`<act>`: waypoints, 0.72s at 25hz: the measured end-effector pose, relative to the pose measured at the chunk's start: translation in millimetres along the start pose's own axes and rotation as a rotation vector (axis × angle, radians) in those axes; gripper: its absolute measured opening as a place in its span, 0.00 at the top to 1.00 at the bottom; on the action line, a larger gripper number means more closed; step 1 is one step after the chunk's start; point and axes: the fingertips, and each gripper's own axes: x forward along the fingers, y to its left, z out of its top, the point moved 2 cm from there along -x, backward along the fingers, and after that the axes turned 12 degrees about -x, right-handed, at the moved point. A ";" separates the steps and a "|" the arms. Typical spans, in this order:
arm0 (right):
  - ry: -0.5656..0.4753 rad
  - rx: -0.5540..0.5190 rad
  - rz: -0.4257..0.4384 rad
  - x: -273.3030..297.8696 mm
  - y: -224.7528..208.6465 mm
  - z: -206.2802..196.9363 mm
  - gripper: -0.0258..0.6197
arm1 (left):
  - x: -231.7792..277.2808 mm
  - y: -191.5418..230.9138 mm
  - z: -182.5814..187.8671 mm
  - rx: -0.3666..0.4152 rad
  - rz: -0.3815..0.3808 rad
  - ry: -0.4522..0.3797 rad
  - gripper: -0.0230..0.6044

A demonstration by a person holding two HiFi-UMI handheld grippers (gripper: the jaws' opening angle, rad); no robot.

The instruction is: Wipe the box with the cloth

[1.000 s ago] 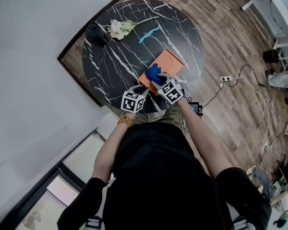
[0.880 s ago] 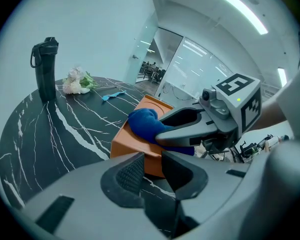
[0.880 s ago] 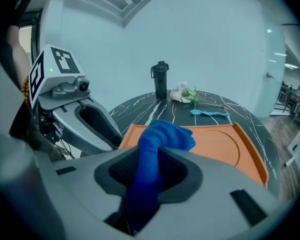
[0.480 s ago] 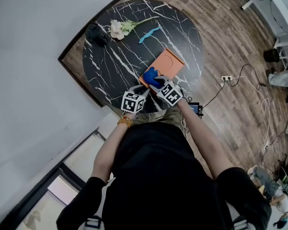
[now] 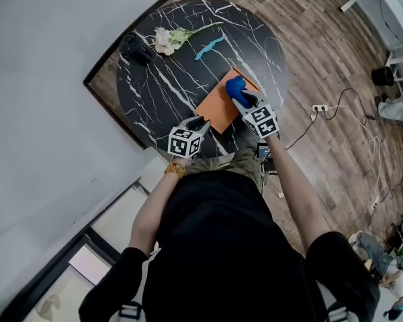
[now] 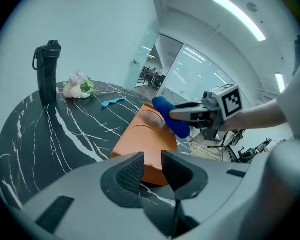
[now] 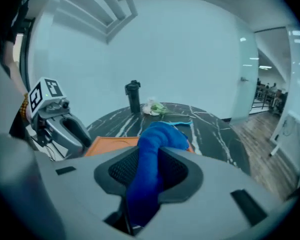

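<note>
Orange box [image 5: 219,104] lay flat on the near right part of the black marbled counter [image 5: 158,79]. Your right hand-held gripper [image 5: 242,98] was clamped on the blue cloth [image 5: 236,84]. The wad stuck out past the jaws and sat over the box's far end. No view settled whether the cloth pressed on the lid or rode just above it. Your left hand-held gripper [image 5: 200,121] stood at the box's near corner, jaws part-way apart with nothing pinched. The box's near end showed just beyond the pads; contact was uncertain.

Judgement on the step: a wiping stroke was under way. To do it well you needed the fabric on the lid, not the jaw tips, so the right hand-held gripper had to be angled to let only the wad meet the surface. Strokes were best run the full length, overlapping, edges included. The box looked light and likely to slide on the polished counter, so the left hand-held gripper had to brace the near end against each push. The cloth sat deep between the jaws, and no regrasp seemed called for.
</note>
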 end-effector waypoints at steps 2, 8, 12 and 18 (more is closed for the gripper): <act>0.062 -0.021 -0.051 0.7 -29.4 -12.0 0.79 | 2.2 -0.4 -0.8 0.005 0.004 0.012 0.78; 0.148 -0.012 -0.056 11.1 -46.9 -41.7 0.79 | 1.0 2.8 -9.9 -0.001 0.026 0.052 0.78; 0.125 0.027 -0.079 9.5 -46.4 -41.5 0.79 | 2.1 6.5 -15.0 -0.042 0.022 0.073 0.77; 0.144 0.057 -0.069 11.0 -40.0 -40.8 0.79 | 5.5 9.8 -15.1 -0.062 0.028 0.081 0.77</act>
